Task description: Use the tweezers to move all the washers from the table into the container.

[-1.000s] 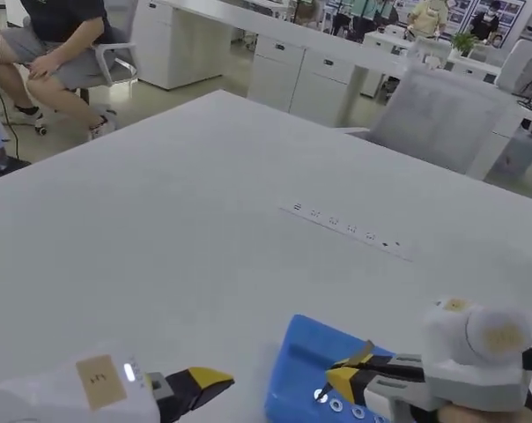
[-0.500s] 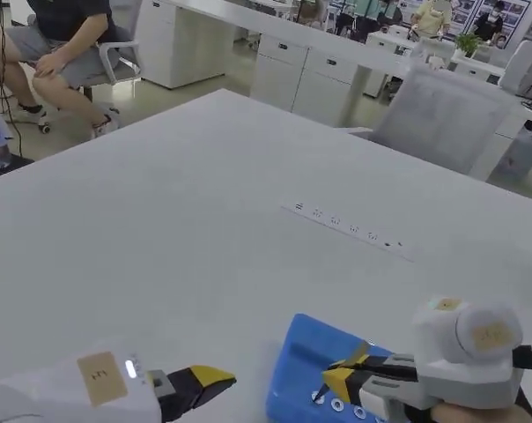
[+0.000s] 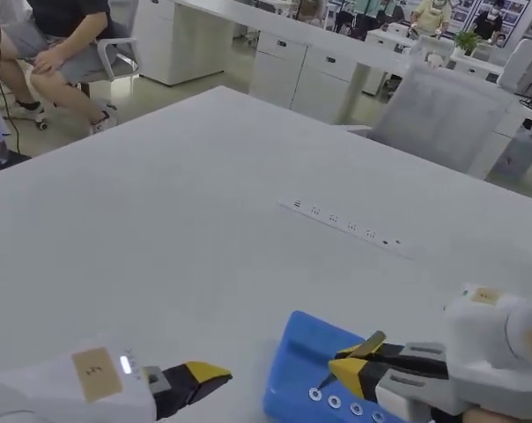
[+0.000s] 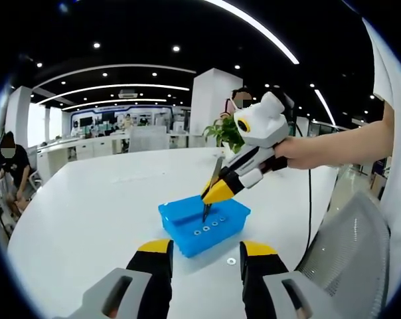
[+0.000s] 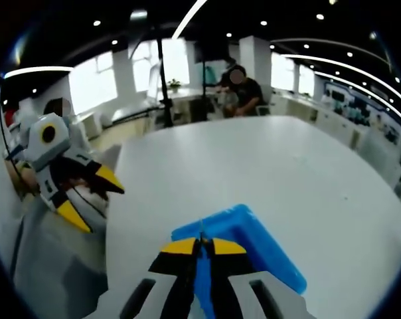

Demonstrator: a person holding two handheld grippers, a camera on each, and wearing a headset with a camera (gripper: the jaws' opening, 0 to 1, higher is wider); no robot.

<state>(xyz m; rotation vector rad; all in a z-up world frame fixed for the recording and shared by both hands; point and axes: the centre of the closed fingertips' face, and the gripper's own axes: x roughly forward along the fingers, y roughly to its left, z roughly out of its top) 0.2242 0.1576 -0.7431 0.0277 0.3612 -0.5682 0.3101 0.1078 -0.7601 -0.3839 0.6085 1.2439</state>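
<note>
Right gripper (image 4: 217, 193) clamped on thin metal tweezers (image 4: 206, 207).
Tweezer tips inside blue plastic container (image 4: 187, 240); left gripper (image 4: 206, 251) jaws spread apart, holding nothing.

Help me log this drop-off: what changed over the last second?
The right tool, shut on the tweezers, drew back to the right, and the tweezer tip seems to have lifted slightly off the washers in the blue container. Nothing was visibly picked up or let go. The left tool, open, and the container stayed where they were.
</note>
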